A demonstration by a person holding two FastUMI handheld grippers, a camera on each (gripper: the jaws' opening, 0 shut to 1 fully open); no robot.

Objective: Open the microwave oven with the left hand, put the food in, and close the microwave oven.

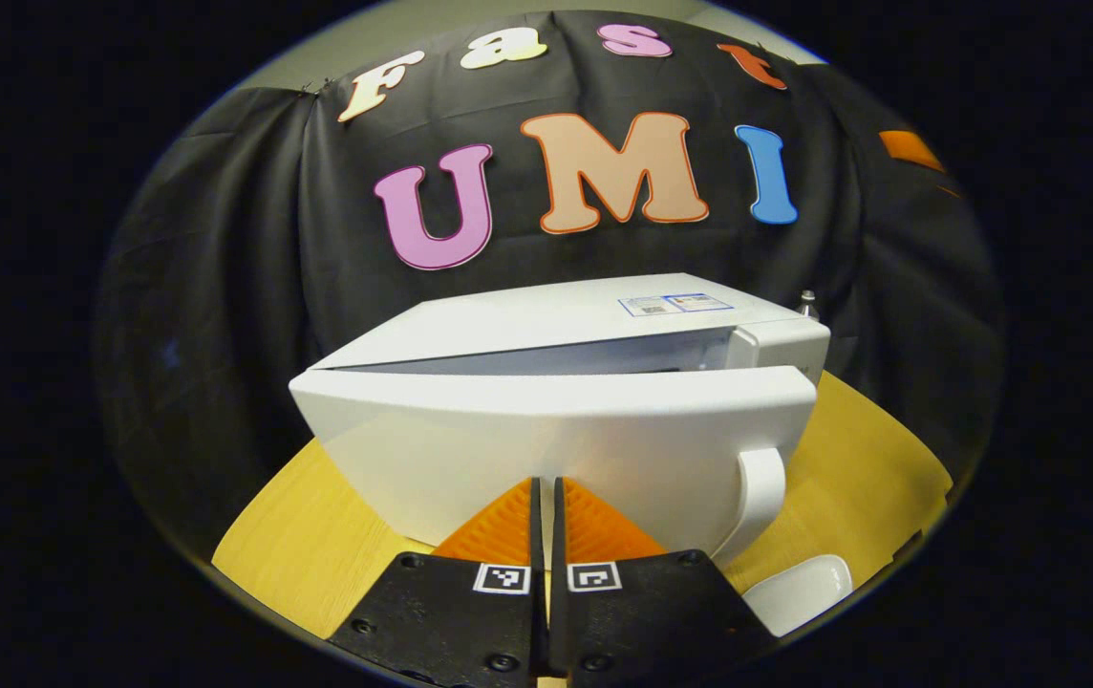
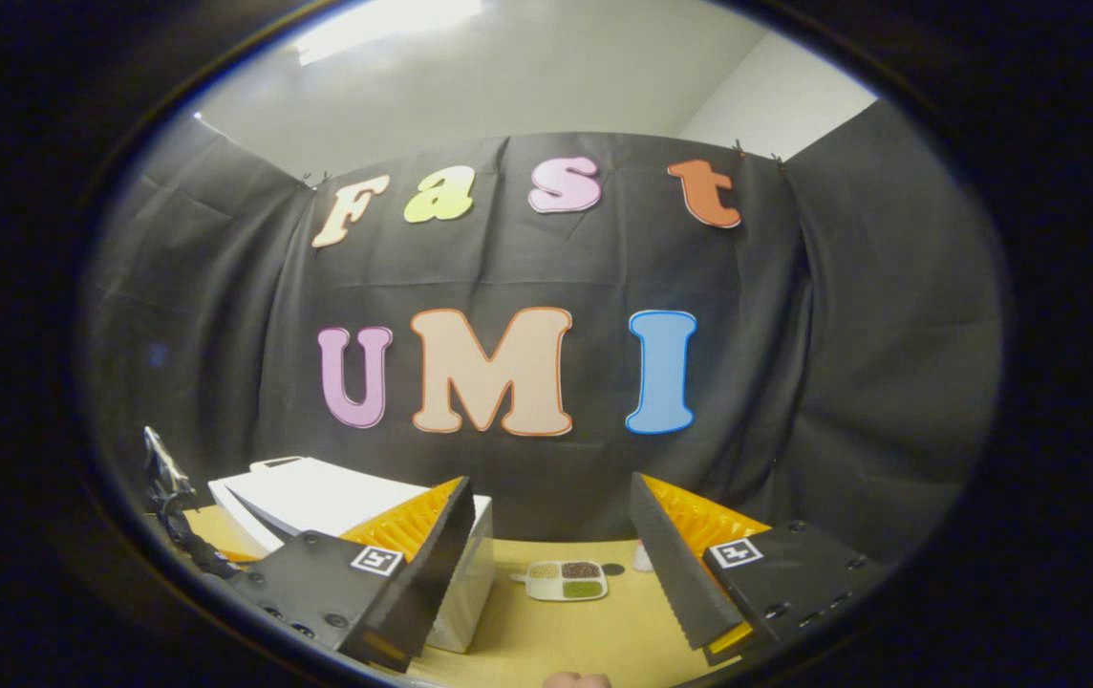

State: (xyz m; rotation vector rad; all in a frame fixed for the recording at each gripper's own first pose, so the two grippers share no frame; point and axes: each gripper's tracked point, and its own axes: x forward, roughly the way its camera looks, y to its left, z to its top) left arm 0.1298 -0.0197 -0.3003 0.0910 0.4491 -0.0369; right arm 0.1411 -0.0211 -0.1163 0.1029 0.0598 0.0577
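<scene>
left gripper (image 1: 546,497) nearest, fingers drawn together with barely a slit between, holding nothing, tips close up against the white microwave oven's (image 1: 556,420) door. door swung slightly ajar – gap visible along its top edge, curved handle (image 1: 761,502) at the right. oven resting on a yellow wooden table (image 1: 298,545); white tray's corner (image 1: 800,592) just beside the handle. right gripper (image 2: 546,535) spread wide, empty, raised over the table. beyond it, a compartmented food tray (image 2: 566,580) lying well apart from the oven (image 2: 317,497) at the left.
</scene>
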